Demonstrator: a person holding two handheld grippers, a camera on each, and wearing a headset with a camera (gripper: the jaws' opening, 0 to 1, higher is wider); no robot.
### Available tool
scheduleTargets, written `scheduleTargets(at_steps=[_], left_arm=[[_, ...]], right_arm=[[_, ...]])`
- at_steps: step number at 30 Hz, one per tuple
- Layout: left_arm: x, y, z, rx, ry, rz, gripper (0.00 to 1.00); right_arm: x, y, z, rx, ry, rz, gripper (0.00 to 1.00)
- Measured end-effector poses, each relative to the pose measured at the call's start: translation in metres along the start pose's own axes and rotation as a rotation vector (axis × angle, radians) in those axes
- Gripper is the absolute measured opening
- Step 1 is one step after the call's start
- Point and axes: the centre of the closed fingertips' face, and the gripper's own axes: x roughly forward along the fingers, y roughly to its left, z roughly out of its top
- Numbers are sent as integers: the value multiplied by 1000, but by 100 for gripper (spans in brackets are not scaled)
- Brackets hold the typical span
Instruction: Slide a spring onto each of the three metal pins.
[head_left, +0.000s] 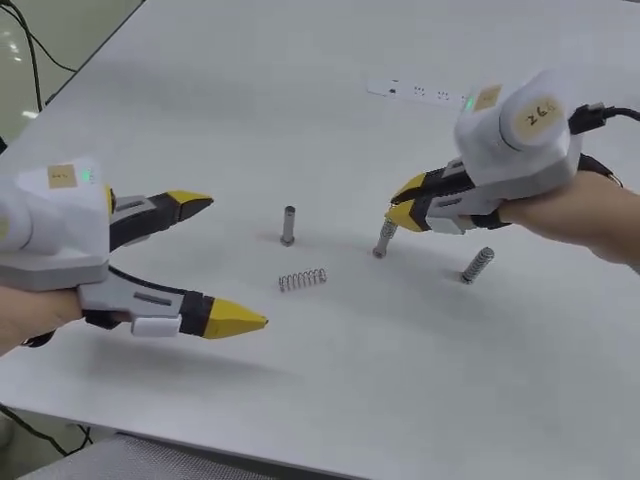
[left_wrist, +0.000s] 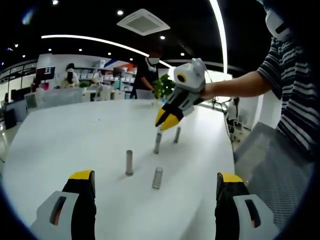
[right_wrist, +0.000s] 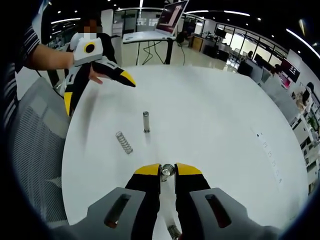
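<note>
Three metal pins stand on the white table (head_left: 330, 400). The left pin (head_left: 288, 225) (right_wrist: 146, 121) (left_wrist: 129, 162) is bare. A loose spring (head_left: 302, 279) (right_wrist: 123, 142) (left_wrist: 157, 177) lies flat just in front of it. The middle pin (head_left: 383, 240) (left_wrist: 157, 142) carries a spring (right_wrist: 167, 171), and my right gripper (head_left: 405, 212) (right_wrist: 167, 169) (left_wrist: 167, 120) is shut on that spring's top. The right pin (head_left: 477, 265) (left_wrist: 177, 134) wears a spring too. My left gripper (head_left: 225, 262) (left_wrist: 156, 176) hovers wide open, left of the loose spring, holding nothing.
A white power strip (head_left: 420, 93) (right_wrist: 267, 150) lies at the far side of the table. Black cables (head_left: 30, 60) hang past the table's left edge. The table's near edge (head_left: 200, 440) runs close below my left gripper.
</note>
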Motion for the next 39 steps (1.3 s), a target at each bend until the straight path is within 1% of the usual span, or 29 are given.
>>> scheduleTargets(at_steps=[8, 15, 22, 24, 27, 31, 35, 39], left_arm=[[0, 0, -1, 1, 2, 1, 98], [0, -1, -1, -1, 2, 0, 98], [1, -1, -1, -2, 1, -1, 98], [1, -1, -1, -1, 2, 0, 98], [1, -1, -1, -4, 4, 0, 98], [1, -3, 1, -5, -3, -5, 98], [1, -3, 0, -2, 0, -7, 98], [0, -2, 0, -2, 3, -6, 98]], right_arm=[[9, 5, -11, 10, 29, 12, 7], [15, 11, -17, 11, 51, 26, 7], [19, 15, -22, 7, 73, 29, 7], [19, 14, -21, 10, 65, 25, 8], [18, 13, -22, 3, 70, 19, 8], [19, 13, -21, 0, 67, 17, 8], [19, 15, -19, -13, 63, 20, 8], [19, 14, -18, -7, 59, 21, 8]])
